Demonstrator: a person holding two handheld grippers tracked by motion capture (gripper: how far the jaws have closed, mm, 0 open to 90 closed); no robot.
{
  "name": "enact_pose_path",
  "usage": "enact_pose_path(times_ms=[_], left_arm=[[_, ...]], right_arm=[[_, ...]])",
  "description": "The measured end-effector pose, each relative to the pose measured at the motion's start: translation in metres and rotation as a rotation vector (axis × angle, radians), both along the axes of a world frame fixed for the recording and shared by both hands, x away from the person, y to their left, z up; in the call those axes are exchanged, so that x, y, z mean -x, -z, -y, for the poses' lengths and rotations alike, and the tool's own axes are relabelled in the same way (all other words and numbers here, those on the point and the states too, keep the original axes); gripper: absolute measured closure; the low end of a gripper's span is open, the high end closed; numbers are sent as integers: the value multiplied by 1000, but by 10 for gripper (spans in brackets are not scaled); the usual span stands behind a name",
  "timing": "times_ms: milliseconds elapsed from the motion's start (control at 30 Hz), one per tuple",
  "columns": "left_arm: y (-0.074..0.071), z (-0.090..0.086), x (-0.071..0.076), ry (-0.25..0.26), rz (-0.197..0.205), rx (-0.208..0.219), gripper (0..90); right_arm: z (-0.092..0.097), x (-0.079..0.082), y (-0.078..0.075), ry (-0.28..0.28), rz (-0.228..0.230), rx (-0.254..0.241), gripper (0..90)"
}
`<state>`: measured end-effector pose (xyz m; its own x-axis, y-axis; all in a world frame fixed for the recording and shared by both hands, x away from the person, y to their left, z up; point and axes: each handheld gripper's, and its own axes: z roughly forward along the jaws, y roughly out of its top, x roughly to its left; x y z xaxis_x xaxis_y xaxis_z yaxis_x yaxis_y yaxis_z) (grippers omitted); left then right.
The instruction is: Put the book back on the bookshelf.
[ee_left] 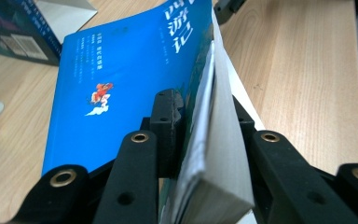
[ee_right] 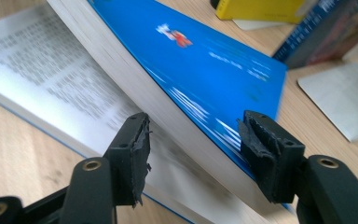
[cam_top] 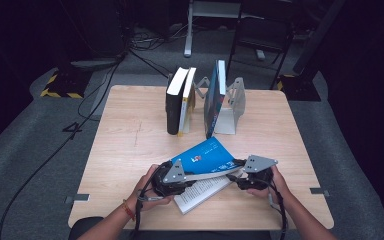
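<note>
Dark room, wooden desk point(cam_top: 130, 150) | blue book point(cam_top: 207, 156) lay half open at near edge, upper half lifted to close it | left gripper point(ee_left: 200, 116) clamped on that lifted half | right gripper point(ee_right: 193, 140) jaws apart, straddling fore-edge, apparently steadying it.

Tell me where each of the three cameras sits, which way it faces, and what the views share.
High view: above the person's side, looking forward and down on the table; both forearms, left gripper and right gripper show.
Left gripper view: rides the left gripper, looking along its jaws, which clamp the blue book's lifted cover and pages.
Right gripper view: rides the right gripper, looking across the book's page edge, which passes between its jaws without touching the pads.
Shared: the blue book and the wooden table.
</note>
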<state>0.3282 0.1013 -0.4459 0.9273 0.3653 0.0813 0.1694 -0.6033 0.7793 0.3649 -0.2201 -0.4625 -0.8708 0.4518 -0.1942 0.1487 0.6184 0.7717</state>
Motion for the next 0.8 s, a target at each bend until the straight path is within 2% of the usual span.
enact_pose_path(times_ms=[67,133,200,233,300,367,433,467,567,600,633,733,800], left_arm=[[0,-4,-2,0,-18,17,710],[0,-7,-3,7,-18,17,707],[-1,-10,-5,2,-33,23,702],[-1,-12,-8,4,-55,19,692],[-1,-15,-9,-12,-76,12,629],[-2,-15,-6,-24,-58,-10,564],[-4,-11,0,-37,-20,-67,509],[-6,-9,3,-39,-9,-78,480],[-7,-4,8,-67,21,-114,471],[-6,-4,9,-83,37,-126,485],[-5,-6,9,-90,49,-136,563],[-2,-13,8,-82,64,-131,656],[0,-19,6,-73,55,-122,673]], right_arm=[[5,-6,2,-7,-18,-15,408],[3,-7,4,-25,-5,-10,434],[0,-7,5,-37,20,-6,486],[-1,-6,5,-49,28,2,512],[-6,-1,5,-62,59,21,562],[-11,2,3,-65,74,34,593],[-15,6,-1,-67,92,47,615],[-18,8,-4,-69,104,56,623],[-25,12,-9,-75,112,71,638],[-27,14,-11,-76,110,75,642],[-29,15,-13,-82,117,83,646],[-35,18,-15,-99,125,103,654],[-37,18,-15,-114,113,90,641]])
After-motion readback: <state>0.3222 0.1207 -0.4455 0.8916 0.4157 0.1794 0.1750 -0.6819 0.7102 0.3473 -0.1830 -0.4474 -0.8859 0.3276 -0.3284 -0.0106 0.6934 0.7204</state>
